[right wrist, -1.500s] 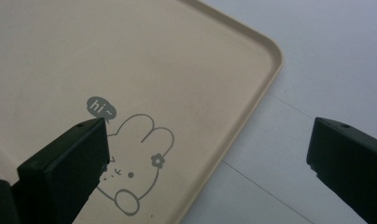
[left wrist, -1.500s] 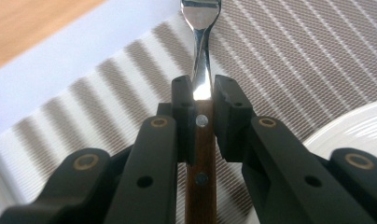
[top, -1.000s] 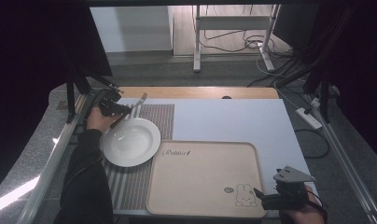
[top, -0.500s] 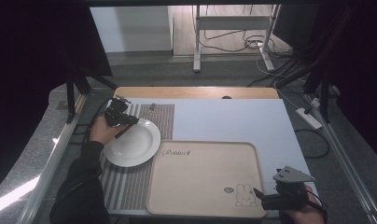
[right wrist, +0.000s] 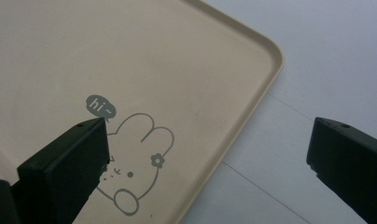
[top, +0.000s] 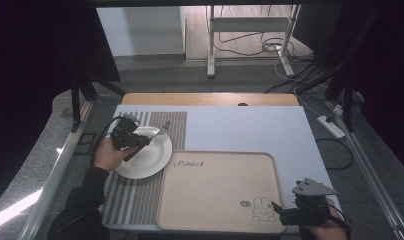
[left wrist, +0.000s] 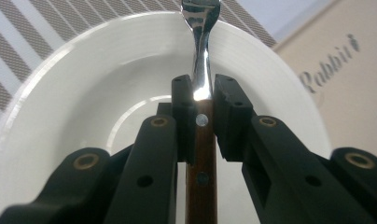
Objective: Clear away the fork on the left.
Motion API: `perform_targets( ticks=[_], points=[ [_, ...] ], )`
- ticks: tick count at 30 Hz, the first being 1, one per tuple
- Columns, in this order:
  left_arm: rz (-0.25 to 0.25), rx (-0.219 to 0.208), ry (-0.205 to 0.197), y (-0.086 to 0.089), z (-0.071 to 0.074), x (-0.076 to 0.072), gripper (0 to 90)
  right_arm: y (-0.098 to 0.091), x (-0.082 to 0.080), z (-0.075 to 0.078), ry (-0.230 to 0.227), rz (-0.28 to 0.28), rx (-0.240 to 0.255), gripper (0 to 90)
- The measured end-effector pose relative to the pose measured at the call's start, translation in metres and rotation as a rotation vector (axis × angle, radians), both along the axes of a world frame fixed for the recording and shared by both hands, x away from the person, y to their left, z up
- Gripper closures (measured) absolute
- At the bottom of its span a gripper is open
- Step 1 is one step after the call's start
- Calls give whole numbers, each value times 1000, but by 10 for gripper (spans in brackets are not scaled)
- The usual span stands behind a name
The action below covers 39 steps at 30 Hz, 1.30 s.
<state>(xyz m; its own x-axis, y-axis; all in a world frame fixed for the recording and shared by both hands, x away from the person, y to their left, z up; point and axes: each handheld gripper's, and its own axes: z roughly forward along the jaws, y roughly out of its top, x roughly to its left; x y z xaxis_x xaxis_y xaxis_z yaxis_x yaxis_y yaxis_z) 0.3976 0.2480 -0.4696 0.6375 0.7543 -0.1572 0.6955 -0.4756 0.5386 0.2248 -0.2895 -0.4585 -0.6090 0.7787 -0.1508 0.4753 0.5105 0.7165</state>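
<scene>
The left gripper (top: 140, 140) is clamped on a fork (left wrist: 201, 84), its jaws meeting where the wooden handle joins the metal neck. The fork's head reaches ahead of the jaws, over the far rim of the white plate (top: 155, 157) that lies below them on a striped mat (top: 135, 200). The right gripper (right wrist: 205, 163) hangs with jaws wide apart above the near right corner of the tray (right wrist: 154, 60), nothing between them

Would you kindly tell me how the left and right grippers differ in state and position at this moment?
The left gripper has its jaws shut on a fork; the right gripper has its jaws wide apart, holding nothing. The left is over the white plate; the right is at the beige tray, near its rabbit corner. Both have black jaws.
</scene>
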Motion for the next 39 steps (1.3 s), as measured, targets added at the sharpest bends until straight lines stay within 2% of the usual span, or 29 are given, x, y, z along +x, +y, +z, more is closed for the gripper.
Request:
perform_targets(
  ticks=[7, 11, 17, 21, 23, 28, 39],
  points=[
    [-25, -14, 1, -14, 2, -23, 784, 0, -1, 0, -8, 11, -3, 0],
    [-29, -3, 5, -23, 1, -37, 784, 0, -1, 0, -12, 15, -2, 0],
    [-32, -19, 24, -35, -4, -54, 784, 0, -2, 0, -16, 22, -4, 0],
    [-36, -17, 18, -45, -5, -65, 784, 1, -2, 0, -18, 27, -8, 0],
    [-31, -30, 18, -50, -6, -70, 784, 1, -2, 0, -19, 28, -9, 0],
    [-36, -40, 16, -64, -9, -80, 784, 1, -2, 0, -19, 31, -10, 0],
    [-95, -25, 16, -111, -16, -92, 784, 2, -2, 0, -18, 34, -16, 0]
  ],
)
